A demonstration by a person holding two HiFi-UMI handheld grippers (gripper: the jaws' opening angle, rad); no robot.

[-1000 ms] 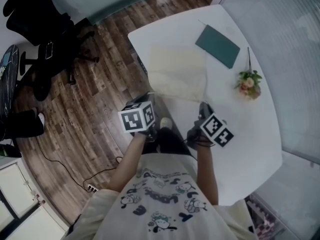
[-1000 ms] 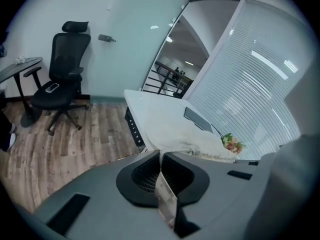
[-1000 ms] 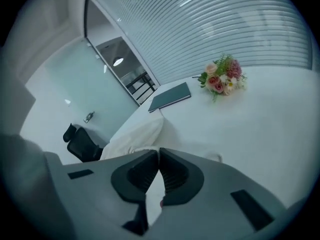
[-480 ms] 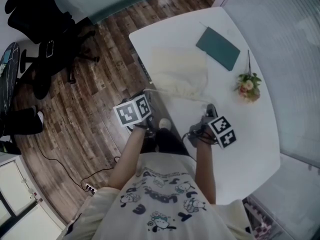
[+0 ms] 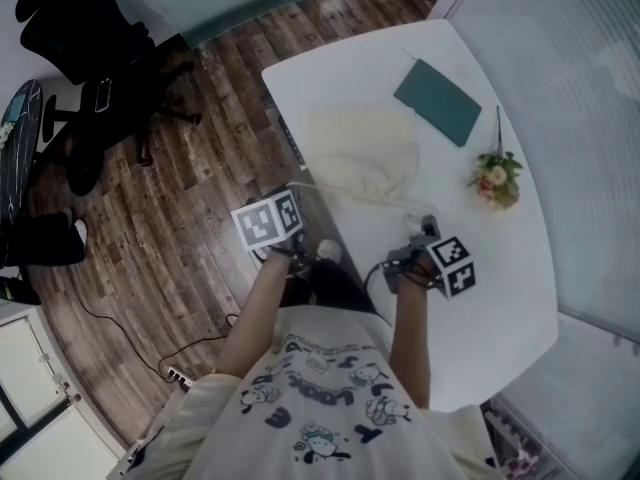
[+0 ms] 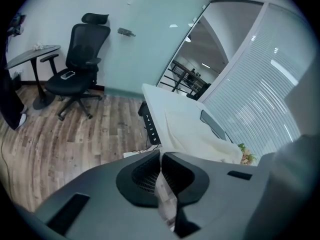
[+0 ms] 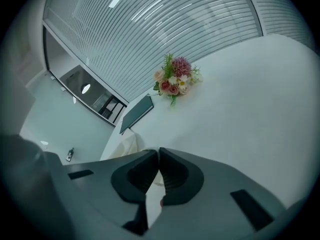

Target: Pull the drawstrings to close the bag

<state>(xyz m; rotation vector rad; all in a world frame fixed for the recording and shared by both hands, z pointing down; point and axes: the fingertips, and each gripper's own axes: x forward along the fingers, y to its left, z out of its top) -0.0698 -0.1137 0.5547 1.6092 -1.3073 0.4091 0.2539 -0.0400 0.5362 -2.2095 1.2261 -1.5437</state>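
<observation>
**Item: bag** [image 5: 362, 153]. Cream cloth, lying flat on the white table [image 5: 500, 268] towards its far left part. The mouth faces the person and is already gathered narrow.

**Handling (judged):** light, soft and limp. It should slide on the smooth top rather than resist a pull. Not fragile. Take hold by the cords only, well out from the mouth, and pull the ends apart so the body stays put.

**Left cord** [image 6: 164, 196]: a pale strip running from the mouth to the table's left edge, seated between the jaws.

**Right cord** [image 7: 150, 204]: pale, thin, leading from the mouth toward the near right.

**Left gripper** [image 5: 292, 196]: jaws pressed together, pinching the left cord, just off the table edge.

**Right gripper** [image 5: 426, 224]: jaws pressed together on the right cord, over the table, near the mouth.

**Also present:** a teal notebook [image 5: 437, 101] beyond the bag and flowers [image 5: 495, 176] to its right, both apart from it.
</observation>
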